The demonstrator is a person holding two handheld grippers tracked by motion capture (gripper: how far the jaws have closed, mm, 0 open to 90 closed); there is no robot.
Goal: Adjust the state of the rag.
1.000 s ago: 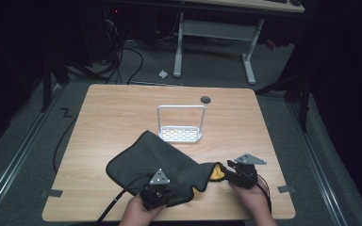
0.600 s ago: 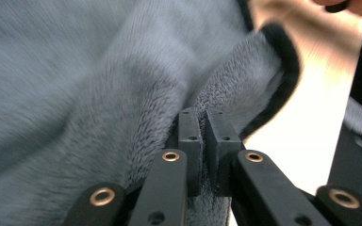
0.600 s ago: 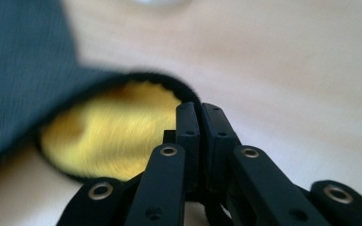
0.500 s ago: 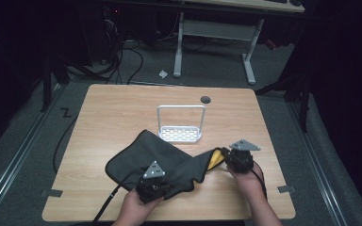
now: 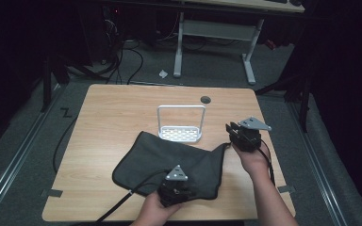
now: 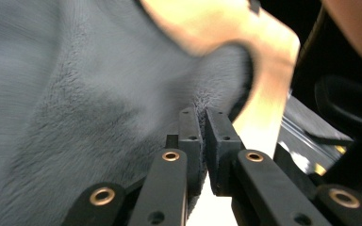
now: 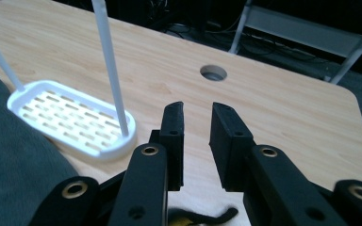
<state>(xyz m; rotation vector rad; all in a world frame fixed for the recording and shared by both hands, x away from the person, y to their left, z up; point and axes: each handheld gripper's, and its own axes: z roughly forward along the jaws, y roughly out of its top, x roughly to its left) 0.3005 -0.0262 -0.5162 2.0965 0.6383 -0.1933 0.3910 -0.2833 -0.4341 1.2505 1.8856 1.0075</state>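
Observation:
A dark grey fleece cloth (image 5: 169, 157) lies spread on the wooden table (image 5: 118, 108) near its front edge. My left gripper (image 5: 174, 190) sits at the cloth's near hem. In the left gripper view it (image 6: 202, 127) is shut on the fuzzy grey cloth (image 6: 75, 117), with a yellow lining showing behind. My right gripper (image 5: 231, 129) hangs above the table beside the cloth's right corner. Its jaws (image 7: 195, 117) have just been opening and stand apart with nothing between them. A bit of yellow and black trim (image 7: 193, 217) lies under it.
A white slotted rack (image 5: 180, 133) with a tall hoop handle stands just behind the cloth, left of my right gripper (image 7: 70, 117). A round cable hole (image 5: 205, 99) sits near the far edge. Cables and desk legs lie on the floor beyond.
The right gripper lifted and moved away to the far right, and its jaws parted off the cloth's corner. The cloth now lies flatter, its yellow lining hidden. The left gripper shifted right, still clamped.

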